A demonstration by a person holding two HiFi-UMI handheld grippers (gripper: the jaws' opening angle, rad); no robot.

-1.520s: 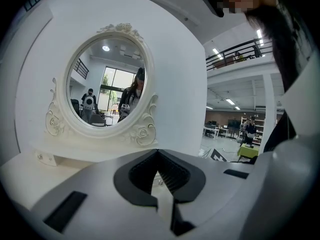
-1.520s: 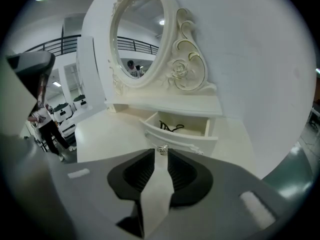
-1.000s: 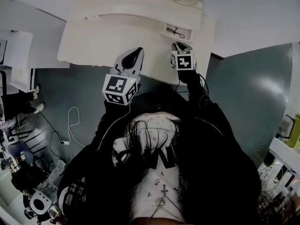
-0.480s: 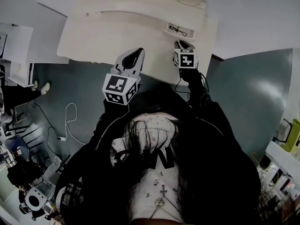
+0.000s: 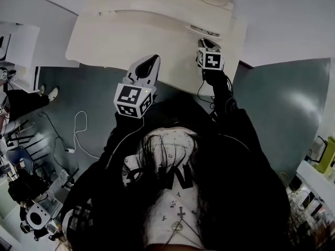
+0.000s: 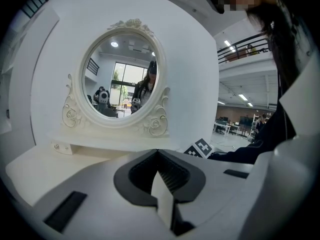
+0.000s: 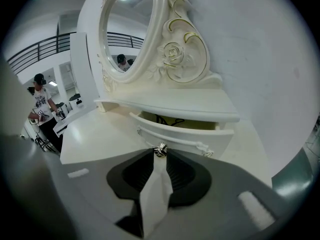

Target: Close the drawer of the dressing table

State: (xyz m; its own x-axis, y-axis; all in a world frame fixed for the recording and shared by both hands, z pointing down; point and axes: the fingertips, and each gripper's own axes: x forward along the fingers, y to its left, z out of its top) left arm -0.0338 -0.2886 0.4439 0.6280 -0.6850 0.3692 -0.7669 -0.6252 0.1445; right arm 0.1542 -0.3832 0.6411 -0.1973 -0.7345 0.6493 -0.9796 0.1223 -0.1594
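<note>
Your drawer (image 7: 185,133) is small and white, with raised scroll trim and a shiny faceted knob (image 7: 160,149). It sits partly open under the little shelf below the mirror (image 7: 127,29), at the right end of the surface (image 7: 95,141). Its long axis runs across the front, face towards you. Your right gripper (image 7: 160,157) is pinched on that knob. Your left gripper (image 6: 157,152) hangs above the front edge, jaws together, nothing between them.
</note>
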